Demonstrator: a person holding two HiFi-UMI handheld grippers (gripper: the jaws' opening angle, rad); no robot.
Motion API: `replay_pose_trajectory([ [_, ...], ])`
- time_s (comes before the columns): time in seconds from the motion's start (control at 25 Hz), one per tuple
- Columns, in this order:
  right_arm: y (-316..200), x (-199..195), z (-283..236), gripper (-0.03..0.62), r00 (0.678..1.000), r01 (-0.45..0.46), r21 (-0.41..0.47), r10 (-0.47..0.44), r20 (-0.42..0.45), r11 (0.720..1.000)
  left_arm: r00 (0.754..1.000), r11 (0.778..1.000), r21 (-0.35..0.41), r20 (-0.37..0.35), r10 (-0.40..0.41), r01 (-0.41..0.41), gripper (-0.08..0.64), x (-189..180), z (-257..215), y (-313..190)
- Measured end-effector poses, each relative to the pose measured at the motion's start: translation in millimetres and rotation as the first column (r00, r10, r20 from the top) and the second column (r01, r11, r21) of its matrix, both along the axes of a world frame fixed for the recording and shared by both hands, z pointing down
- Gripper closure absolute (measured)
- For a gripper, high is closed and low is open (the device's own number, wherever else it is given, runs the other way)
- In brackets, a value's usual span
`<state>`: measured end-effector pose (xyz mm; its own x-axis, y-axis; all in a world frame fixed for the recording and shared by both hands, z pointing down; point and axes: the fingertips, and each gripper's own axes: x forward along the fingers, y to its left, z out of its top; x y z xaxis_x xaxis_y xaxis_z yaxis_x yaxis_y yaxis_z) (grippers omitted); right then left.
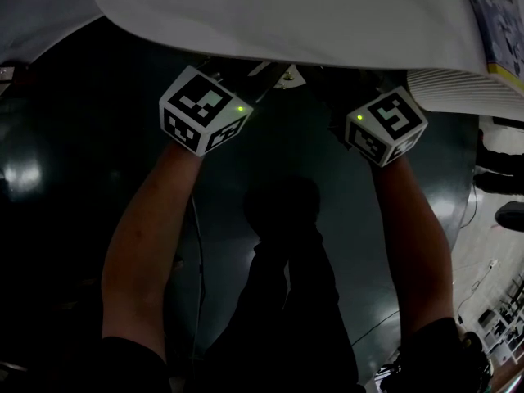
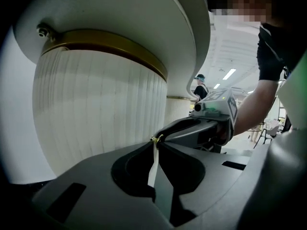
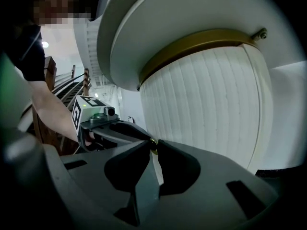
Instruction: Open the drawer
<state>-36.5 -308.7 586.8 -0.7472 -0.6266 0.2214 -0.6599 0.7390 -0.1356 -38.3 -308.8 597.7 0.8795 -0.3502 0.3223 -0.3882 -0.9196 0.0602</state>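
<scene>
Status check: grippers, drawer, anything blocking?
Left gripper, right gripper: jaws of both pinched on the same gold knob. Ribbed drawer front not visibly pulled out. Nothing in the way.

The drawer front (image 2: 96, 109) is white and fluted, and its narrow upright ribs look matt, like painted wood or plastic. Above it runs a brass-coloured metal band (image 2: 105, 44) with a dull satin sheen, under a smooth white top (image 2: 144, 8). The small knob (image 2: 156, 139) looks like polished brass. The left gripper (image 2: 157, 141) and right gripper (image 3: 153, 146) have jaws of matt dark grey plastic. The dark floor (image 1: 49, 162) is glossy and mirrors the lights.
</scene>
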Motion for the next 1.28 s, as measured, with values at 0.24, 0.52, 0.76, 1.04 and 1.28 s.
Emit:
replay_pose_trajectory([
  [0.24,1.2,1.9,-1.9,0.549,0.999,0.028,0.005,-0.028,-0.038,1.000,0.998,0.999,0.024,0.055,0.038,-0.040,0.537,3.6,-2.5,2.7],
  [0.52,1.2,5.2,-3.1,0.551,0.997,0.079,-0.018,-0.079,0.008,0.997,0.998,0.997,-0.052,0.006,0.055,-0.055,0.522,6.8,-2.3,2.4],
  [0.76,1.3,6.6,-3.0,0.555,0.991,0.107,-0.065,-0.102,0.082,0.992,0.999,0.995,-0.092,-0.020,0.037,-0.039,0.523,7.9,-3.2,2.3],
  [1.04,3.9,4.5,-4.2,0.563,0.993,0.119,-0.047,-0.118,0.033,0.992,1.000,0.998,-0.064,0.011,0.008,-0.007,0.523,6.3,-4.1,3.7],
  [1.28,4.5,4.8,-4.3,0.566,0.993,0.122,-0.045,-0.121,0.016,0.992,1.000,0.998,-0.060,0.014,-0.022,0.023,0.523,6.2,-4.1,3.2],
])
